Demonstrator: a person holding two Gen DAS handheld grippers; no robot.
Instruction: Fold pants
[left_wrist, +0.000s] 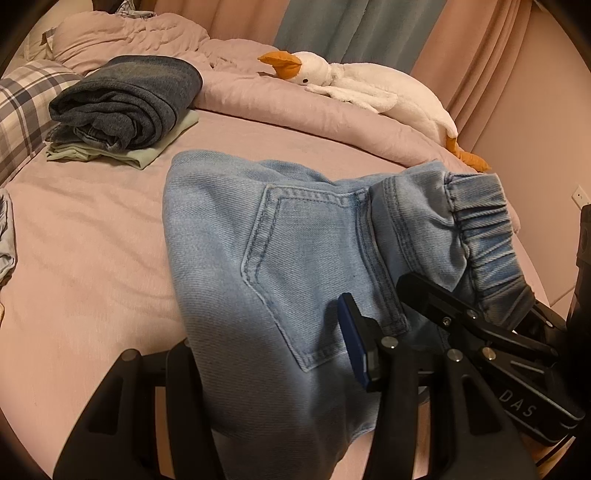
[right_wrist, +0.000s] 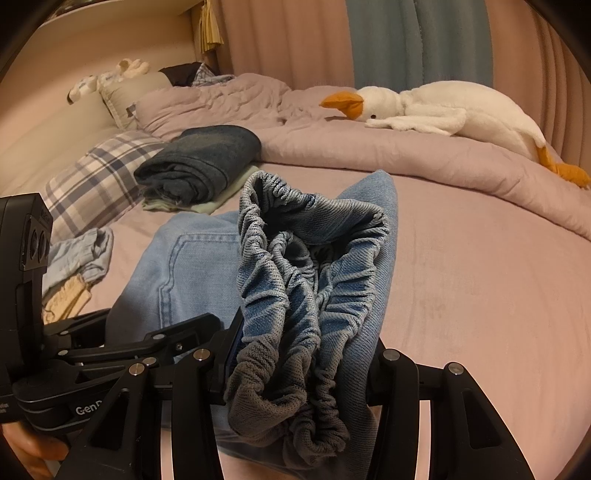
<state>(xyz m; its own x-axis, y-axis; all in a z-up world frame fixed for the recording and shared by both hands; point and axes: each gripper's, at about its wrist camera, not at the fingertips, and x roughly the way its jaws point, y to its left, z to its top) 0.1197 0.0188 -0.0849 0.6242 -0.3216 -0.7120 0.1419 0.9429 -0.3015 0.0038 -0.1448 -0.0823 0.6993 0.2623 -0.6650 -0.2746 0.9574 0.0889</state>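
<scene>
The light blue pants hang bunched above the pink bed, held at both sides. The left gripper is clamped on the denim below the back pocket; the right gripper is clamped on the gathered elastic waistband, which blocks much of the right wrist view. Behind lie folded dark jeans atop a pale green garment, a plaid pillow, and a plush goose on the rumpled duvet. The pant legs are cut off below.
</scene>
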